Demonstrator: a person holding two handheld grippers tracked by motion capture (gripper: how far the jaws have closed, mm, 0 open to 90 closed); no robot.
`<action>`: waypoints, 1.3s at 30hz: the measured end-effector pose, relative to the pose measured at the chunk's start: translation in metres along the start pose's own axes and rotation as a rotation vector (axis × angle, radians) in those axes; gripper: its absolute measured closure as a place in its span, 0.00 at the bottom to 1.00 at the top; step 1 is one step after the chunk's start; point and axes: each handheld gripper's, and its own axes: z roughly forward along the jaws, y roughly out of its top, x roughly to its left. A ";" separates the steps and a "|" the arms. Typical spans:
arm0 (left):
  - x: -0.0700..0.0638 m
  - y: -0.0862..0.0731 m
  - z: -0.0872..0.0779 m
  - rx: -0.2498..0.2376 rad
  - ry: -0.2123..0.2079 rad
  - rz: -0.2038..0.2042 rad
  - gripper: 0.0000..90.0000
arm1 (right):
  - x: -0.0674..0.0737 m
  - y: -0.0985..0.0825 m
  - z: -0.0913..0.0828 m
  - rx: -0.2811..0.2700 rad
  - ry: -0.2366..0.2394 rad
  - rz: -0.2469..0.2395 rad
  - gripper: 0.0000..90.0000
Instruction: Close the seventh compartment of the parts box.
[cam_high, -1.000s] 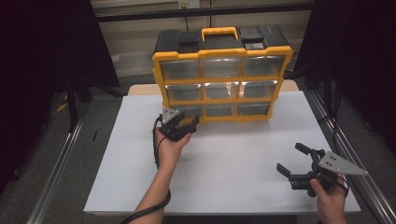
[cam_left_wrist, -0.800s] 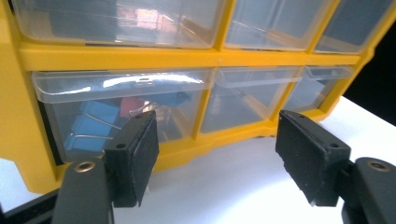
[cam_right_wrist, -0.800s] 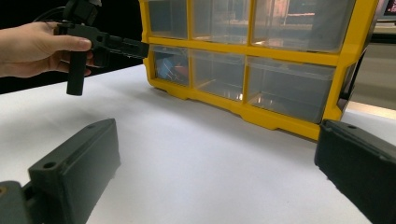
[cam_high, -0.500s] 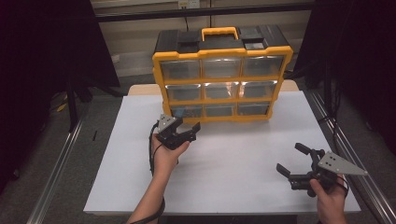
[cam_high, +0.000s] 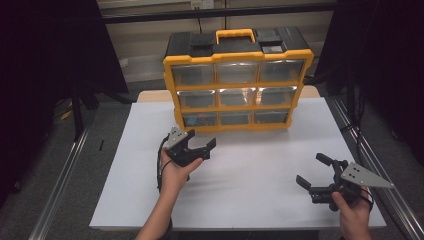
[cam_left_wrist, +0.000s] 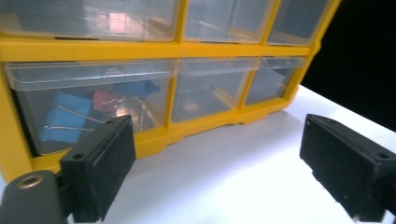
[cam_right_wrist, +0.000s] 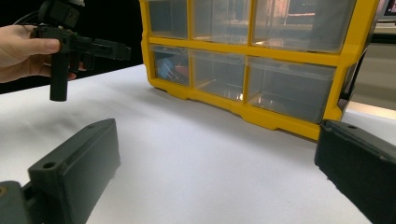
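Note:
A yellow organizer (cam_high: 238, 88) with a black top and three rows of clear drawers stands at the back of the white table (cam_high: 250, 200). Its bottom-left drawer (cam_high: 200, 120) holds blue and red binder clips (cam_left_wrist: 88, 112). My left gripper (cam_high: 201, 138) hovers open a short way in front of that drawer, with nothing between its jaws; in the left gripper view the gripper (cam_left_wrist: 224, 172) faces the bottom row. My right gripper (cam_high: 312, 170) is held open and empty near the table's front right corner, facing the organizer (cam_right_wrist: 261, 60) from farther off.
The organizer's other drawers look empty or hold little that I can make out. A yellow carry handle (cam_high: 235, 35) sits on its top. Metal rails (cam_high: 60, 195) run along both sides of the table. The left hand and its gripper (cam_right_wrist: 93, 46) appear in the right gripper view.
My left gripper has drawn back from the organizer's bottom-left drawer toward the person, staying open. The right gripper has not moved.

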 end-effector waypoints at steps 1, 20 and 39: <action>0.000 0.000 -0.001 -0.001 -0.021 0.004 0.10 | 0.000 0.000 0.000 0.000 0.000 0.000 0.00; 0.001 -0.008 -0.027 0.000 -0.060 0.068 0.06 | 0.000 0.000 0.001 0.003 0.004 -0.001 0.00; 0.015 -0.014 -0.058 -0.004 -0.096 0.088 0.05 | 0.001 0.000 0.002 0.007 0.006 -0.003 0.00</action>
